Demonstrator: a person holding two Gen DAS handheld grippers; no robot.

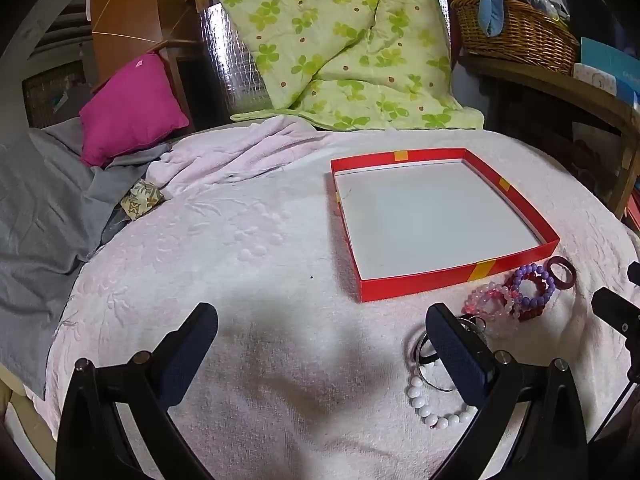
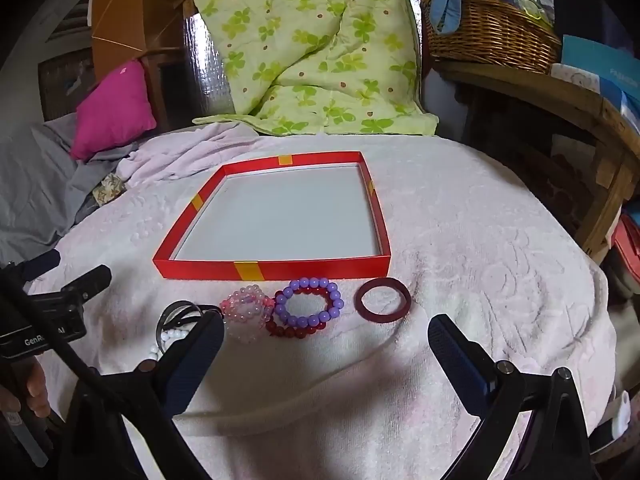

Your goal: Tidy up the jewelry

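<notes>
Above the pale pink towel [image 2: 460,240] spread over the bed, both tongs hang tilted downward with their jaws spread wide and nothing between them: the left tongs [image 1: 320,344] over bare towel, the right tongs [image 2: 326,350] just short of the jewelry. One finger of the left tongs partly hides a white bead bracelet [image 1: 432,408] and a dark metal bangle [image 1: 420,354]. Beyond these, in a row along the towel, lie a pink bead bracelet [image 2: 246,306], a purple bead bracelet [image 2: 310,302] resting on a red bead bracelet [image 2: 288,330], and a dark red bangle [image 2: 383,301]. Just behind the row sits a shallow red box lid [image 2: 276,270] with a white floor, holding nothing. Farther back are a green floral quilt [image 2: 304,48], a magenta cushion [image 2: 114,114] and a wicker basket [image 2: 492,36].
</notes>
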